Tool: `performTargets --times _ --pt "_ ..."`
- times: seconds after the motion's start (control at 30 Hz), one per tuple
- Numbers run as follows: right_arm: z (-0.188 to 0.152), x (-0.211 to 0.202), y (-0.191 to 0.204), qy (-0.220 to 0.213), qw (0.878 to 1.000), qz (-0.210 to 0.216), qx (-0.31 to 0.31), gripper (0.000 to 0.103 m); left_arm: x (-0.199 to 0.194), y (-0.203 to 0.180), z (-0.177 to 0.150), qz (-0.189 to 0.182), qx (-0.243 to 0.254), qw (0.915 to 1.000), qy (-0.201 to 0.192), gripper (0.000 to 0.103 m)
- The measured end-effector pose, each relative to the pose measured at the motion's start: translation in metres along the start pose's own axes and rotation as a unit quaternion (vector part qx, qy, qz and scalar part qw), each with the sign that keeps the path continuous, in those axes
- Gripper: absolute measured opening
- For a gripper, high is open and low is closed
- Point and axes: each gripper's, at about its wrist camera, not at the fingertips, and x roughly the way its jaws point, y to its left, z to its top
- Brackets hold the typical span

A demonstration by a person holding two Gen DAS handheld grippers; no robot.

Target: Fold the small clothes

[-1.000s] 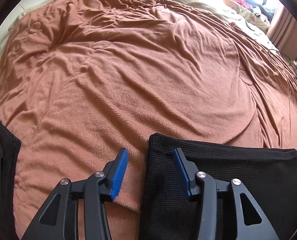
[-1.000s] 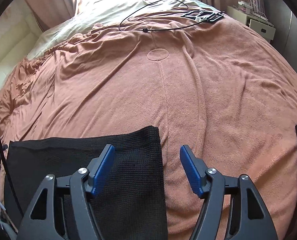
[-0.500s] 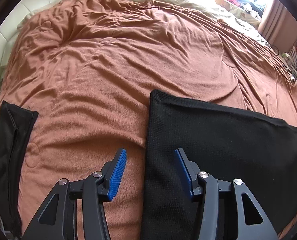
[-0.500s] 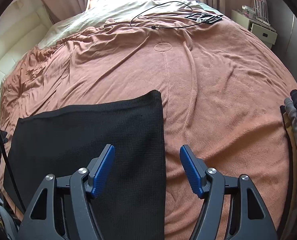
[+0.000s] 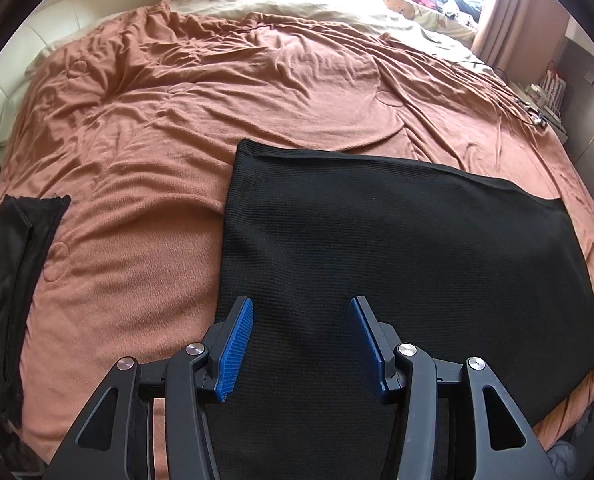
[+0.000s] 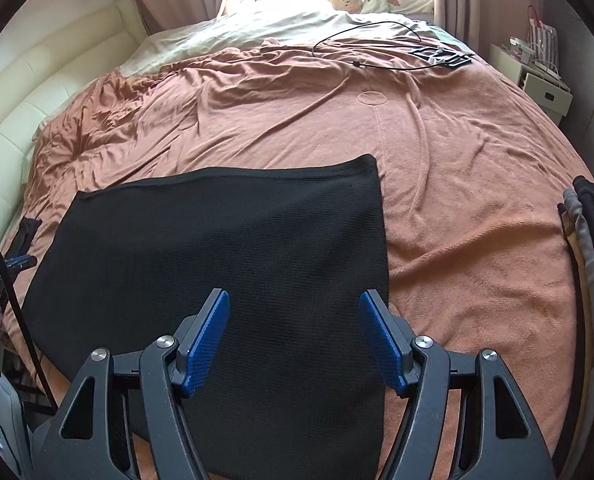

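Observation:
A black knit garment [image 5: 397, 240] lies flat and spread out on the brown blanket [image 5: 217, 92]; it also shows in the right wrist view [image 6: 225, 248]. My left gripper [image 5: 301, 308] is open and empty, held above the garment's near left part. My right gripper [image 6: 295, 304] is open and empty, held above the garment's near right part, its right finger over the right edge. The garment's near edge is hidden behind both grippers.
A black folded piece [image 5: 9, 272] lies at the blanket's left edge. A stack of folded clothes [image 6: 593, 264] lies at the right edge. A black cable [image 6: 377, 44] and a dark flat object [image 6: 443, 56] lie far back. A white nightstand [image 6: 537, 80] stands right.
Both grippers have pulled back and risen, still open. More of the black garment now shows in both views, lying flat.

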Motion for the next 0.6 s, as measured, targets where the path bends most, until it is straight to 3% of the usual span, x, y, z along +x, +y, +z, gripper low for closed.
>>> performTargets --times 0.33,0.6 --pt "-0.04 0.006 0.035 0.029 0.998 0.013 -0.049 0.066 -0.006 -0.024 -0.044 -0.018 0.013 0.9997 0.002 0.053" --pt "-0.055 0.022 0.039 0.057 0.997 0.019 -0.042 0.066 -0.008 -0.047 -0.071 -0.038 0.023 0.999 0.004 0.053"
